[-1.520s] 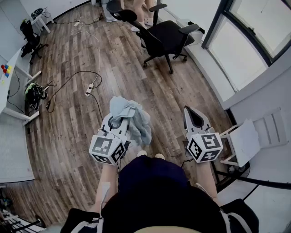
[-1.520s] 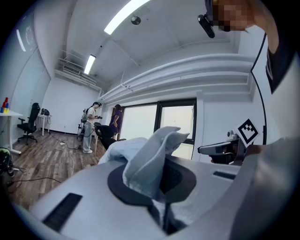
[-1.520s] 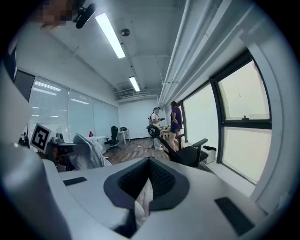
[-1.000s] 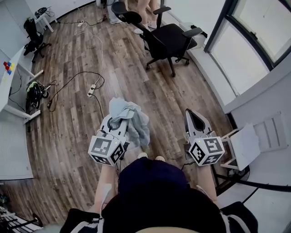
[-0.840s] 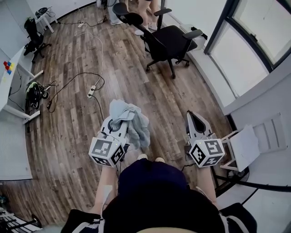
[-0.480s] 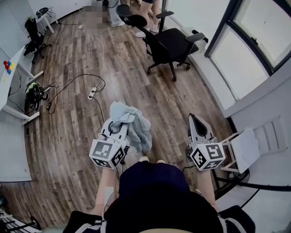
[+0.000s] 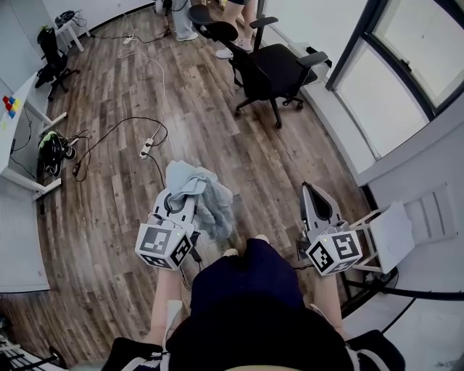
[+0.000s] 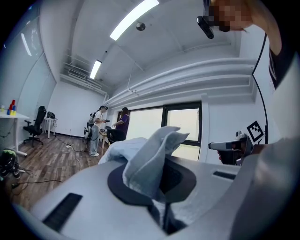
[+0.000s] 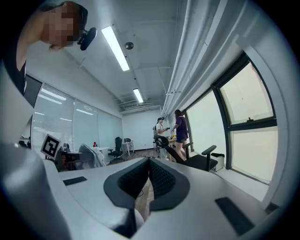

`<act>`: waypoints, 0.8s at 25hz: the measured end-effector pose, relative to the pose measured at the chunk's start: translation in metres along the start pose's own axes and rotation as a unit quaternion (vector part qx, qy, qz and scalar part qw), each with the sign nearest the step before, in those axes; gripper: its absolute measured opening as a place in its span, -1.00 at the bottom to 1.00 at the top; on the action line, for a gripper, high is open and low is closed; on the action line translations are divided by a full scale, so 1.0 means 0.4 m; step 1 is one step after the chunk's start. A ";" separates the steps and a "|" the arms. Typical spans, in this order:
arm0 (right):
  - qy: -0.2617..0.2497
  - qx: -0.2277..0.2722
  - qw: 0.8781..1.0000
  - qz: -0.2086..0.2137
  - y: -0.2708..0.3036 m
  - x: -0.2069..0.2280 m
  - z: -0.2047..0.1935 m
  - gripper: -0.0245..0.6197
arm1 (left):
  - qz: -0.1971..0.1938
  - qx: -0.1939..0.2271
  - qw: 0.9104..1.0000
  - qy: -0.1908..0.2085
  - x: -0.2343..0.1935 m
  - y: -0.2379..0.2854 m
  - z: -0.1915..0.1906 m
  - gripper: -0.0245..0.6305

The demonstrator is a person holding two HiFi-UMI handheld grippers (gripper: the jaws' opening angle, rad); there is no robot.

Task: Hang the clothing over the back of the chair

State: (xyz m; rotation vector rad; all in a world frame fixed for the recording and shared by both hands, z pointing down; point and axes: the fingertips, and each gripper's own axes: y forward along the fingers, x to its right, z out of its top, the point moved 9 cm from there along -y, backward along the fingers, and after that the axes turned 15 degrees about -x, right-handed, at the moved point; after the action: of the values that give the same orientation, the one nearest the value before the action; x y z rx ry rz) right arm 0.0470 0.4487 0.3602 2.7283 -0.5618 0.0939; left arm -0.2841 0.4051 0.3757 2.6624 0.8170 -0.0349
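A crumpled light-blue garment [image 7: 197,194] hangs from my left gripper [image 7: 183,197], which is shut on it and held level above the wooden floor. In the left gripper view a fold of the garment [image 8: 151,158] sticks up out of the left gripper [image 8: 158,183]. My right gripper [image 7: 312,188] is level at the right, shut with nothing in it, and its pads meet at the tip in its own view [image 9: 149,161]. The black office chair [image 7: 272,67] stands ahead by the window, well beyond both grippers, and also appears as the chair [image 9: 190,158] in the right gripper view.
Cables and a power strip [image 7: 145,148] lie on the floor ahead left. A white desk [image 7: 16,130] is at the left edge, and a small white rack [image 7: 397,230] stands close on the right. People [image 7: 181,16] stand beyond the chair. A window wall [image 7: 391,80] runs along the right.
Both grippers have drifted slightly lower in the picture and the left one a little leftward, still gripping the garment. The person's leg has stepped forward. The chair sits a little nearer.
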 end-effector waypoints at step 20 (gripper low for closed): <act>0.028 0.000 0.999 0.027 0.236 0.277 0.105 -0.84 | 0.008 -0.011 1.000 0.000 -0.026 0.329 0.113 -0.86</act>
State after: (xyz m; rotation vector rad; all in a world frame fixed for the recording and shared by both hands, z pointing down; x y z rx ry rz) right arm 0.1116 0.3116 0.3664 2.7022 -0.6211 0.1831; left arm -0.2170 0.2828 0.3777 2.6487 0.7917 -0.0222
